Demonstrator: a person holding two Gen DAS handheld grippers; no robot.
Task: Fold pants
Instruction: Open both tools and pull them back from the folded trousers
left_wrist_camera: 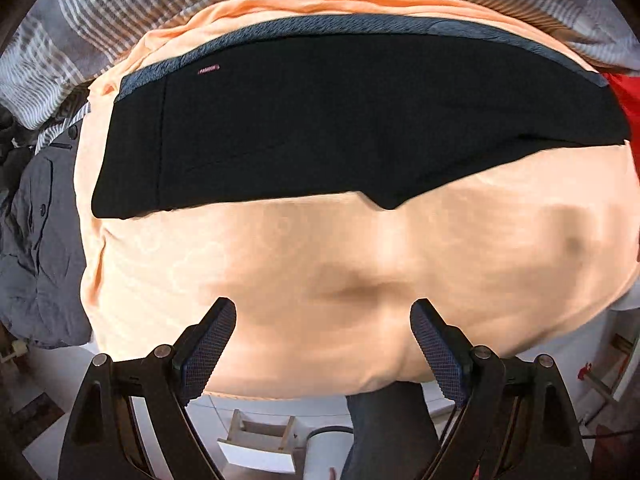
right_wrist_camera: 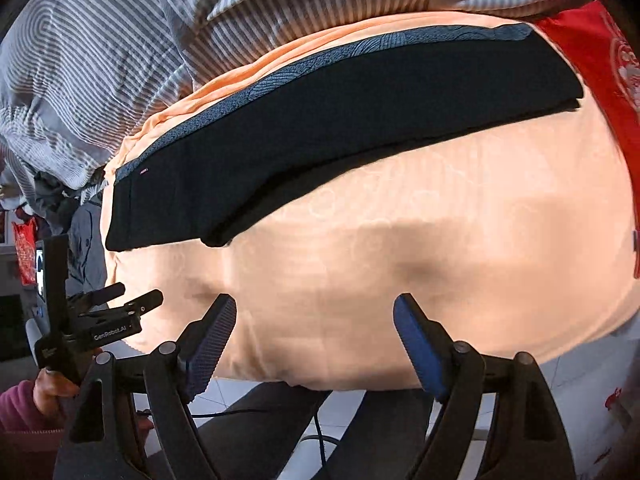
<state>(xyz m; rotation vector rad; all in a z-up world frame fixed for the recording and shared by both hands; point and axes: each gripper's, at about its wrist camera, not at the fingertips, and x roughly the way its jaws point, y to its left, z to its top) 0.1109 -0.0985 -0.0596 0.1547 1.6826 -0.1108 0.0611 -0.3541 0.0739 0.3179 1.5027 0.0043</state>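
Peach bedsheet (left_wrist_camera: 320,272) filled the frame's lower middle. Nearest, at the bottom edge, the left gripper (left_wrist_camera: 323,312) and right gripper (right_wrist_camera: 315,308) both hung spread wide and empty above bare sheet. Beyond them, across the upper middle, lay one pair of black pants (left_wrist_camera: 340,128), folded lengthwise, waistband at left. Soft, light and limp, they would probably lift best by pinching the ends. Farthest, a striped quilt (right_wrist_camera: 120,60) bunched along the top.

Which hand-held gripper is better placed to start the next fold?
Neither clearly, perhaps right. The left hand-held gripper and right hand-held gripper are open and empty above the peach sheet, clear of the pants.
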